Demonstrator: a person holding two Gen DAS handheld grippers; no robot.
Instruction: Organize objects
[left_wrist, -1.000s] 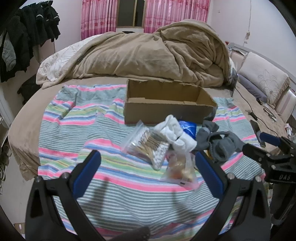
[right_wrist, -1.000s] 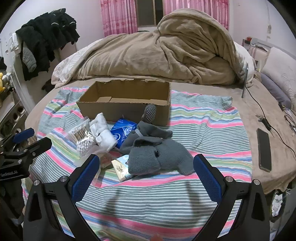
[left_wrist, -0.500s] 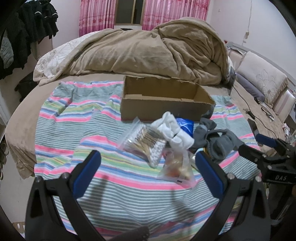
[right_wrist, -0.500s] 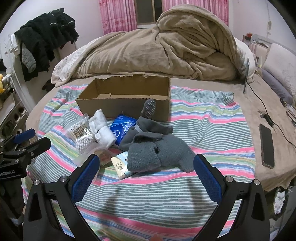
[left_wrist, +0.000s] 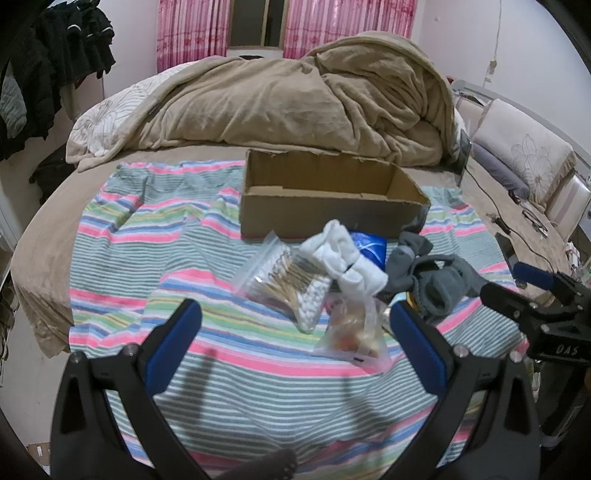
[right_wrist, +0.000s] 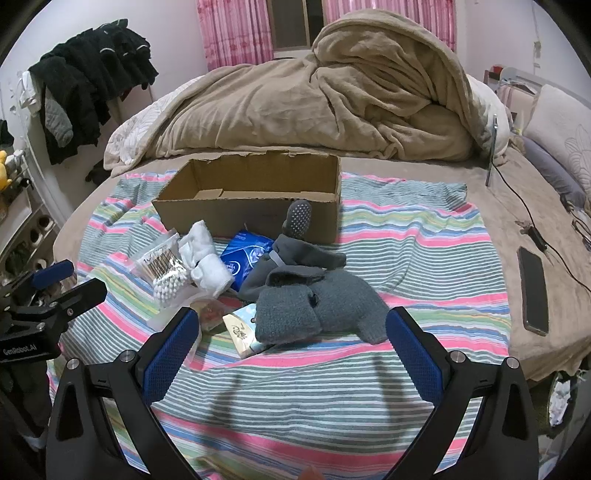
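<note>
An open cardboard box stands on a striped cloth on the bed. In front of it lies a pile: a bag of cotton swabs, white socks, a blue packet, grey socks and gloves, a clear snack bag and a small card packet. My left gripper is open and empty, just before the pile. My right gripper is open and empty, near the grey gloves.
A heaped tan blanket lies behind the box. A phone and cables lie on the bed at the right. Dark clothes hang at the left. Each gripper shows in the other's view, the right and the left.
Both grippers have shifted slightly; the pile and box sit a little higher and nearer in both views. Nothing was taken hold of.
</note>
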